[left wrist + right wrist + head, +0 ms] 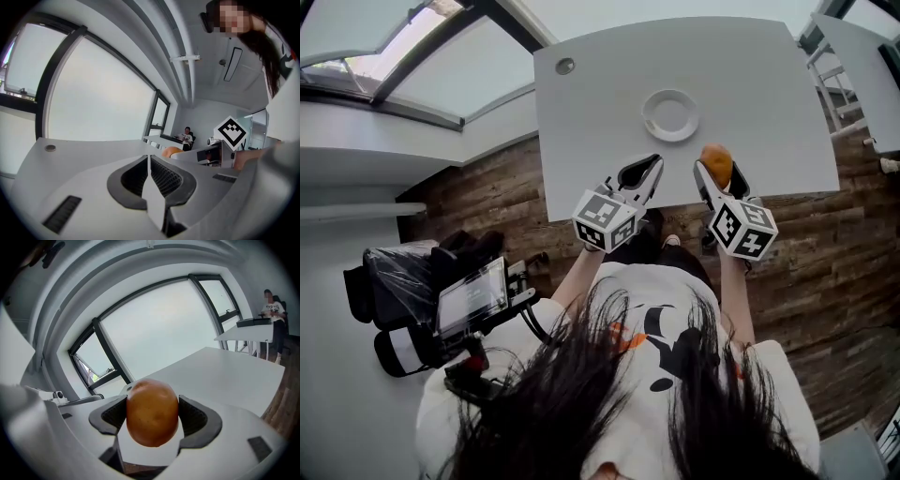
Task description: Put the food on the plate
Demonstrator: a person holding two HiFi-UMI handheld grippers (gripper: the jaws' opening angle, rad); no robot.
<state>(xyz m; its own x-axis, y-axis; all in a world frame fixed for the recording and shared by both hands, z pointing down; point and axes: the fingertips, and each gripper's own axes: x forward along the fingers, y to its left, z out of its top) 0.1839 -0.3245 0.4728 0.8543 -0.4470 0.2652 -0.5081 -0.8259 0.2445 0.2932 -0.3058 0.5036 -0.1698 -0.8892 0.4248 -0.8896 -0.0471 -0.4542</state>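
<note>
A round orange-brown food item (716, 164), smooth like a bun or a potato, sits between the jaws of my right gripper (718, 172) over the near edge of the white table (609, 103). In the right gripper view both pads press on the food item (152, 412). An empty white plate (670, 114) lies on the table a little beyond and to the left of it. My left gripper (641, 176) hangs at the table's near edge, below the plate, shut with nothing in it; its pads meet in the left gripper view (149, 172). There the food item (170, 151) shows to the right.
A small round metal cap (565, 66) sits in the table's far left corner. A second white table (867, 66) stands at the right with a chair (832, 84) between. A black bag (403, 281) lies on the wood floor at the left. A seated person (272, 315) is far off.
</note>
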